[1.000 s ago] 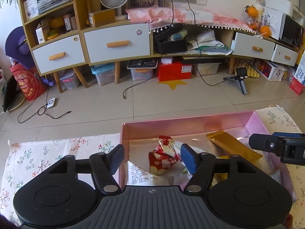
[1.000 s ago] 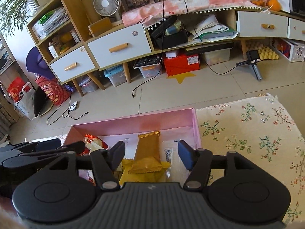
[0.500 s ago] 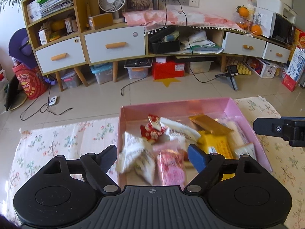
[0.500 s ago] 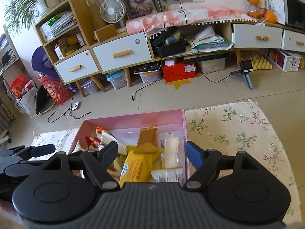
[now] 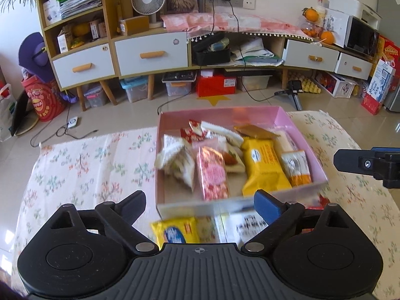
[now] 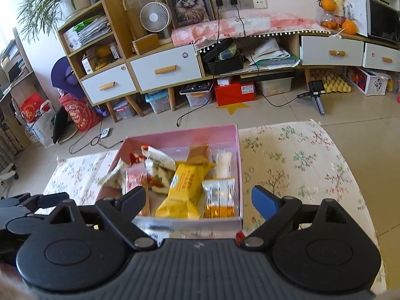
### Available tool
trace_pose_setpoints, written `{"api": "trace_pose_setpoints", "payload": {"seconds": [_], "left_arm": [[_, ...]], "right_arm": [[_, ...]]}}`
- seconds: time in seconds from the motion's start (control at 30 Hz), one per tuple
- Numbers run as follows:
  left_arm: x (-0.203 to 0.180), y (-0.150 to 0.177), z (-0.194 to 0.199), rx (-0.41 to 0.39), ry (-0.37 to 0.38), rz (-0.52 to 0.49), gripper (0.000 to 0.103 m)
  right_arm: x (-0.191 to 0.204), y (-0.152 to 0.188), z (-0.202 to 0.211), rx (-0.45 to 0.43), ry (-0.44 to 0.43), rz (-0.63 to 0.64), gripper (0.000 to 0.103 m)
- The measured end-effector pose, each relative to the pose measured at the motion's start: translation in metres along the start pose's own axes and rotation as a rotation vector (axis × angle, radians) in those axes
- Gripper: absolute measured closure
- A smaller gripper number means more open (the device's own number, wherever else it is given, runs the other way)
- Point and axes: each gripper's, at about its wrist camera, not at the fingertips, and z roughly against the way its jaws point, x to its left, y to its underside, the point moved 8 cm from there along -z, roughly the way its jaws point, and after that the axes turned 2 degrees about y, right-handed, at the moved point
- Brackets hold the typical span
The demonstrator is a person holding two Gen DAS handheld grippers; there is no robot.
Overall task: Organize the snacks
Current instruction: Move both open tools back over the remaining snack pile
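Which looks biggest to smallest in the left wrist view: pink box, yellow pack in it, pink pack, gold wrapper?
1. pink box
2. yellow pack
3. pink pack, nearly the yellow's size
4. gold wrapper, farther back and partly covered, so unsure

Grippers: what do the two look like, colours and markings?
Both alike. The left gripper has a ribbed dark grey body, round black discs either side, silver pivot pins and a small crosshair mark; one finger black, one with a blue pad. The right gripper matches.

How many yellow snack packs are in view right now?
2: one large yellow pack inside the pink box, one smaller yellow pack outside it by the near wall. Others may be hidden.
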Motion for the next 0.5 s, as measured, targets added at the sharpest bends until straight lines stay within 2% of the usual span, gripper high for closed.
{"api": "trace_pose_setpoints", "payload": {"seconds": [0.5], "left_arm": [[-0.007,0.057,0.029,0.021,-0.015,-0.031,0.004]], "right_arm": [[0.009,0.046,0.026,-0.007,0.030,0.104,0.005]]}}
